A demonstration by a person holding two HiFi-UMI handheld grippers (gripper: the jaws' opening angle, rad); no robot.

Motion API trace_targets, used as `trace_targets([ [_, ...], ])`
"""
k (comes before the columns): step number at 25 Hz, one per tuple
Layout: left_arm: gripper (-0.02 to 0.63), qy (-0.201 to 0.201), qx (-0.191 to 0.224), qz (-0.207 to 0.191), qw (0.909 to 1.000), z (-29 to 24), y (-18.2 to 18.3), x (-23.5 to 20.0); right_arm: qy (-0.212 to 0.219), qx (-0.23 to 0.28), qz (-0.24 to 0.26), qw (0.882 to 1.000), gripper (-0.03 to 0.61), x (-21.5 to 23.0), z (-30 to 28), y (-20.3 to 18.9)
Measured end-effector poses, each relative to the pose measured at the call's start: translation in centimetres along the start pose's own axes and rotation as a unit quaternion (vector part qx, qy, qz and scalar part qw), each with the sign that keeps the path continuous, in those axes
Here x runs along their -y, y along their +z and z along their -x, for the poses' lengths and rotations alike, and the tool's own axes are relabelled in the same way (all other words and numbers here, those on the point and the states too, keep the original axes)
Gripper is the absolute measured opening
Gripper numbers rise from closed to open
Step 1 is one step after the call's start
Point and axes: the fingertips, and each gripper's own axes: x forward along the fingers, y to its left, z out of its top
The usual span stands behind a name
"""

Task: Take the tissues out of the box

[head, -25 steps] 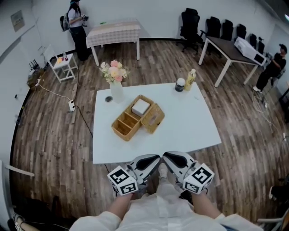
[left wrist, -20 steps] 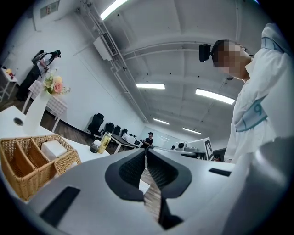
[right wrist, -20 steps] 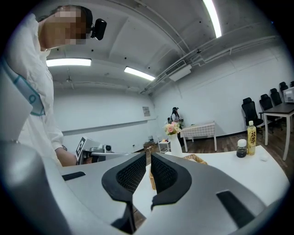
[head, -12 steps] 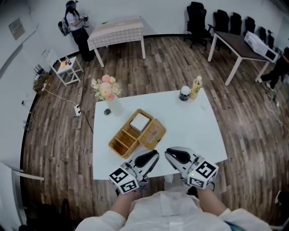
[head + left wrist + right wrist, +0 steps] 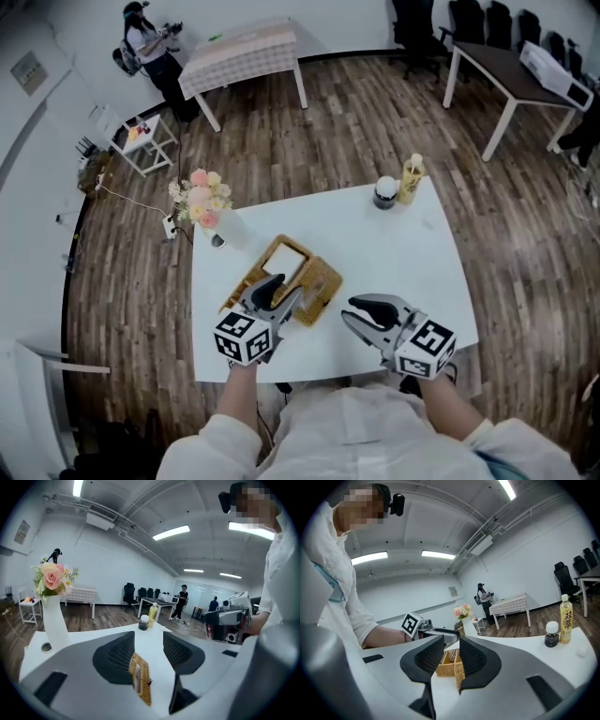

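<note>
Head view: white table (image 5: pixel 403 253) with the wicker box (image 5: pixel 323 281) on its left half, set back from the near edge. The tissues (image 5: pixel 290 262), a white block, are inside the box's far compartment.

Left gripper (image 5: pixel 278 289) hovers over the near end of the box. Its jaws have just been opening. In the left gripper view the left gripper (image 5: pixel 148 641) shows its pads apart, with a strip of wicker (image 5: pixel 140 681) low in the gap, and the pads don't press on it.

Right gripper (image 5: pixel 354 312) is over bare tabletop just right of the box, near the front edge. Its jaws have also just been opening, and they now stand apart with nothing between them. In the right gripper view the right gripper (image 5: pixel 451 648) frames the box (image 5: pixel 449 663) a little way beyond its tips.

Right half of the table is open. Bottle (image 5: pixel 410 178) and jar (image 5: pixel 384 193) sit together at the far right corner, and the vase of flowers (image 5: pixel 200 199) is at the far left corner, right on the edge. Wood floor on all sides, other furniture well apart.
</note>
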Motion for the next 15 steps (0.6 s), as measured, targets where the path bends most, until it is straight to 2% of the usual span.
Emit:
trace_targets([
  [3,0.2,0.033,-0.056,-0.014,0.9978,-1.3,-1.1,-3.0,0.003,-0.004,-0.011,1.0,0.109,0.7,-0.3,-0.6],
  [6,0.226,0.052,-0.124,-0.023,0.9907,-2.8,-3.0,-5.5,0.006,-0.011,-0.027,1.0,0.11,1.2,-0.4,-1.3],
  [11,0.284,0.07,-0.237,-0.037,0.9683,-5.3,-6.3,-9.1,-0.007,-0.017,-0.048,0.999,0.12,3.0,-0.8,-1.6],
  [15,0.311,0.087,-0.289,-0.043,0.9522,-6.7,-8.4,-10.9,-0.023,-0.021,-0.063,0.998,0.126,4.1,-0.8,-2.2],
])
